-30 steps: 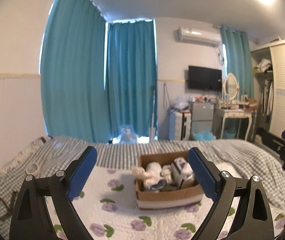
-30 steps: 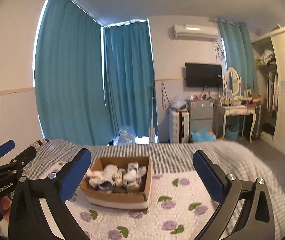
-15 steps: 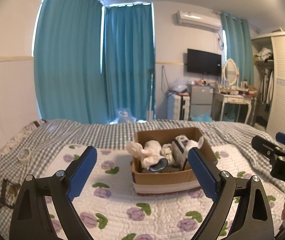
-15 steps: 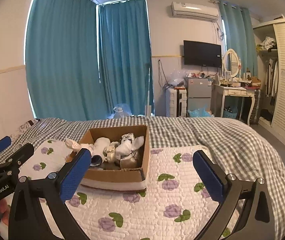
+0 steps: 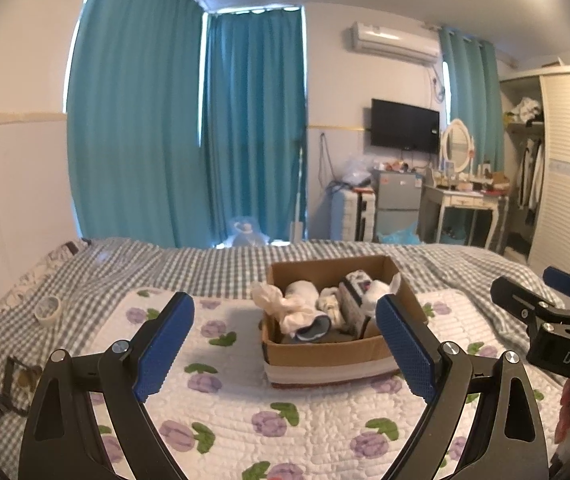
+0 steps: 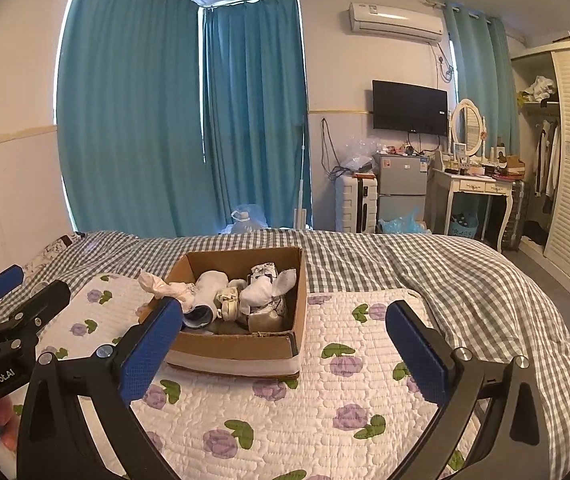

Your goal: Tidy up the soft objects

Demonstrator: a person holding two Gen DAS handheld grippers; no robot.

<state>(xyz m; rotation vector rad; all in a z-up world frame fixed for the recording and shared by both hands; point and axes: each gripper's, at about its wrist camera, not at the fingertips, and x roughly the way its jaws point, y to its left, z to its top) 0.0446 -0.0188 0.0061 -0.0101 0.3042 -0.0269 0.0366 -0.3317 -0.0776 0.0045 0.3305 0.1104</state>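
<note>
A cardboard box [image 5: 327, 354] [image 6: 241, 346] sits on a white quilted mat with purple flowers [image 5: 229, 404] [image 6: 325, 396] on the bed. It holds several rolled socks and soft cloth pieces [image 5: 305, 308] [image 6: 245, 292]; one pale cloth [image 5: 263, 296] [image 6: 153, 282] hangs over its left rim. My left gripper [image 5: 285, 338] hovers open in front of the box, nothing between its blue pads. My right gripper [image 6: 285, 342] is open too, just short of the box's right front corner. Each gripper shows at the edge of the other's view.
The grey checked bedspread [image 6: 425, 264] surrounds the mat. A roll of tape [image 5: 47, 310] and a dark strap lie on the bed's left side. Teal curtains, a fridge, a dressing table [image 6: 473, 188] and a wardrobe stand beyond the bed.
Both views have sunk and tilted down toward the bed. The box now sits higher and larger in each frame. Both grippers kept the same wide opening.
</note>
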